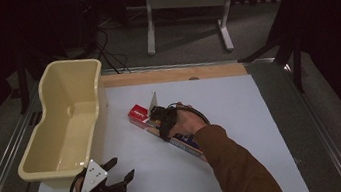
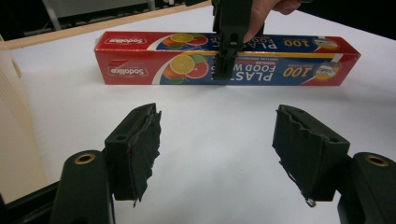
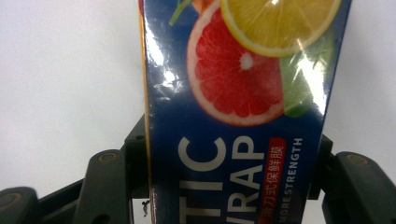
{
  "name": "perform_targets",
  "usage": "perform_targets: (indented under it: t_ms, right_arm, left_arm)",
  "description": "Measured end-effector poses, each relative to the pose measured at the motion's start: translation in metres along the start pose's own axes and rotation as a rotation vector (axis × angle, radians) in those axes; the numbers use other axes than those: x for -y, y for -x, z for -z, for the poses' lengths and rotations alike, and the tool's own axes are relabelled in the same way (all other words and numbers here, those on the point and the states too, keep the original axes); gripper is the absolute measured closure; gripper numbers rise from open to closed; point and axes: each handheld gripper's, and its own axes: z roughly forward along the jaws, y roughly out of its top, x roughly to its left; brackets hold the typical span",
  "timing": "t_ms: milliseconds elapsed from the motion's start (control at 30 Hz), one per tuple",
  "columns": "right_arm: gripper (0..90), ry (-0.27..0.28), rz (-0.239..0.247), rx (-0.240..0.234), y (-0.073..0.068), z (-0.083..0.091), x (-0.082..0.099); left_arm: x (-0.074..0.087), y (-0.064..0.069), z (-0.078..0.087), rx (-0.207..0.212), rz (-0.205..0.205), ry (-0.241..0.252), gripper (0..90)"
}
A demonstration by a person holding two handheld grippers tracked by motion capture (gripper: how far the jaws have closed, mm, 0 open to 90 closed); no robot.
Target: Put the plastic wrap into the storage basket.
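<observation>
A long red and blue plastic wrap box (image 1: pixel 137 114) with citrus pictures lies slantwise on the white table (image 1: pixel 242 116). My right gripper (image 1: pixel 162 122) comes down over its middle, one jaw on each long side. In the right gripper view the box (image 3: pixel 233 93) spans the whole gap and both pads of the gripper (image 3: pixel 231 154) meet its edges. The left gripper view shows the box (image 2: pixel 140 70) lengthwise, with the right gripper (image 2: pixel 226 60) clamped across it. My left gripper (image 1: pixel 120 167) rests near the table's front left, open and holding nothing (image 2: pixel 217 140).
A cream plastic tub (image 1: pixel 63 85) stands along the table's left side, its near corner close to my left gripper. A wooden strip (image 1: pixel 175 74) runs along the far edge. Beyond it are floor cables and a desk frame.
</observation>
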Motion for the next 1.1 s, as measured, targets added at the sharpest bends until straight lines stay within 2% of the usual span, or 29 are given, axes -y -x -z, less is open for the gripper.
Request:
perform_targets:
  t_ms: [67, 133, 267, 367, 467, 567, 733, 900, 1000, 1100]
  right_arm:
    - [40.2, -0.002, -0.035, -0.031, -0.001, 0.000, 0.000]
    - [40.2, 0.004, -0.072, -0.085, 0.000, 0.001, 0.001]
    - [40.2, 0.022, -0.082, -0.108, -0.001, 0.006, 0.002]
    - [40.2, 0.057, -0.107, -0.147, -0.001, 0.013, 0.003]
    - [40.2, 0.096, -0.160, -0.223, 0.002, 0.021, 0.004]
    - [40.3, 0.132, -0.187, -0.308, 0.004, 0.026, 0.006]
    - [40.3, 0.181, -0.226, -0.366, 0.004, 0.035, 0.006]
    - [40.3, 0.245, -0.284, -0.501, 0.008, 0.045, 0.008]
    - [40.3, 0.273, -0.292, -0.578, 0.010, 0.050, 0.010]
    - [40.2, 0.288, -0.293, -0.624, 0.012, 0.054, 0.011]
  left_arm:
    - [0.000, 0.000, 0.000, 0.000, 0.001, 0.000, 31.5]
    - [0.000, 0.000, 0.000, 0.000, 0.000, 0.000, 31.5]
    - [0.000, 0.000, 0.000, 0.000, 0.000, -0.001, 31.5]
    - [0.000, 0.000, 0.000, -0.001, 0.000, -0.002, 31.5]
    - [0.000, 0.000, -0.001, -0.002, -0.001, -0.003, 31.5]
    - [0.000, 0.000, -0.001, -0.003, 0.000, -0.003, 31.5]
    - [0.000, 0.000, -0.001, -0.005, 0.001, -0.004, 31.5]
    - [0.000, 0.000, -0.002, -0.005, 0.001, -0.004, 31.5]
    - [0.000, 0.000, -0.002, -0.004, 0.000, -0.004, 31.5]
    - [0.000, 0.000, -0.002, -0.004, -0.001, -0.006, 31.5]
